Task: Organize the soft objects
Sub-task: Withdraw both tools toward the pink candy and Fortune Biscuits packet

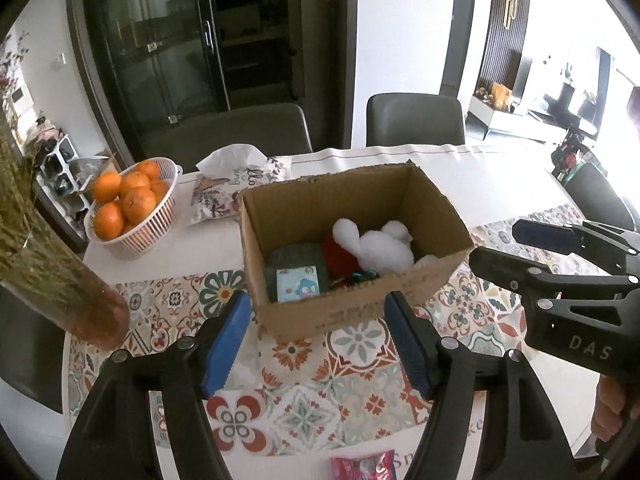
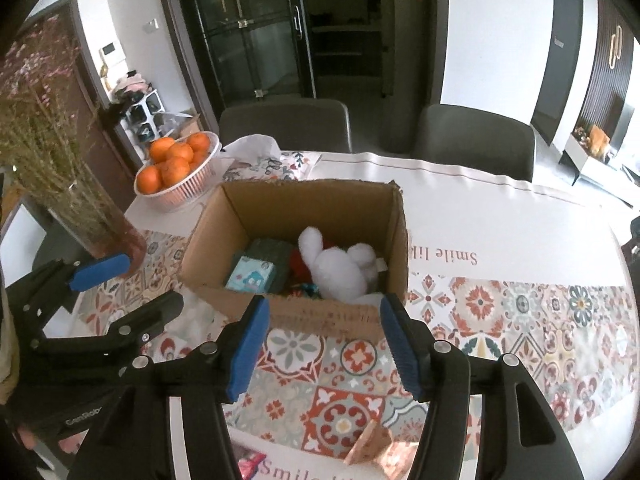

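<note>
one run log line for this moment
left hand-held gripper: open, empty | right hand-held gripper: open, empty | white plush toy: inside cardboard box | both hover near box front

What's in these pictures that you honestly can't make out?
- Items under the white plush toy in the cardboard box: hidden by the toy, both views.
- Pink packet: cut off by the left view's bottom edge.
- Wooden piece: partly hidden by the right tongs.

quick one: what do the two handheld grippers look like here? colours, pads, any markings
Both are matte black plastic with two angular fingers, blue ribbed pads on the inner faces and silver pivot screws. The left gripper body reads "GenRob..." in the right wrist view; the right gripper body reads "DAS" in the left wrist view. No cables or sleeves visible.
</note>
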A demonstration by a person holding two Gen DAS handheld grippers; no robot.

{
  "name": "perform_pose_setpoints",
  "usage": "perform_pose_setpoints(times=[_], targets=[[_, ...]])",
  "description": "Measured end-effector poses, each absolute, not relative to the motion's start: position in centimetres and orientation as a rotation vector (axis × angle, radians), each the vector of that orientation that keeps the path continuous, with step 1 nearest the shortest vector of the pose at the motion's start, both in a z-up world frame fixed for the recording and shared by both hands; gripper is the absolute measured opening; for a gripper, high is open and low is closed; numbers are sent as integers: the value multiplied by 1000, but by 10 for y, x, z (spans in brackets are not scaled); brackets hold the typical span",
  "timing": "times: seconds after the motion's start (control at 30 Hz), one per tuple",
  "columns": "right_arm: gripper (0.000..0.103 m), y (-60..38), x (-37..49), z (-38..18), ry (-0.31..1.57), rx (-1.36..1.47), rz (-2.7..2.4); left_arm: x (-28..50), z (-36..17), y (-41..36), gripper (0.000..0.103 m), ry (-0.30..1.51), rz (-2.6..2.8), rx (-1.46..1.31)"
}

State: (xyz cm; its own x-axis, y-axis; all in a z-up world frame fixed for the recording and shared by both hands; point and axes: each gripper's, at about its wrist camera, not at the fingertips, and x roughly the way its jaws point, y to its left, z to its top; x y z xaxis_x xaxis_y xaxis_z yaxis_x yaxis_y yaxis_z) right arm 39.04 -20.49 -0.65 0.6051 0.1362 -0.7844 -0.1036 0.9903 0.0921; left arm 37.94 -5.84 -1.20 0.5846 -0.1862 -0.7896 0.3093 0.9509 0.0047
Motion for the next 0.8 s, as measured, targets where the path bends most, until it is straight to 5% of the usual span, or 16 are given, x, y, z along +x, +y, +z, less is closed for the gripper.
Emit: perform_pose_setpoints(times=[0.8], targets=[[65,-186,311,-37,1053,-83,25,301,-40,-76,70,892,-556,556]])
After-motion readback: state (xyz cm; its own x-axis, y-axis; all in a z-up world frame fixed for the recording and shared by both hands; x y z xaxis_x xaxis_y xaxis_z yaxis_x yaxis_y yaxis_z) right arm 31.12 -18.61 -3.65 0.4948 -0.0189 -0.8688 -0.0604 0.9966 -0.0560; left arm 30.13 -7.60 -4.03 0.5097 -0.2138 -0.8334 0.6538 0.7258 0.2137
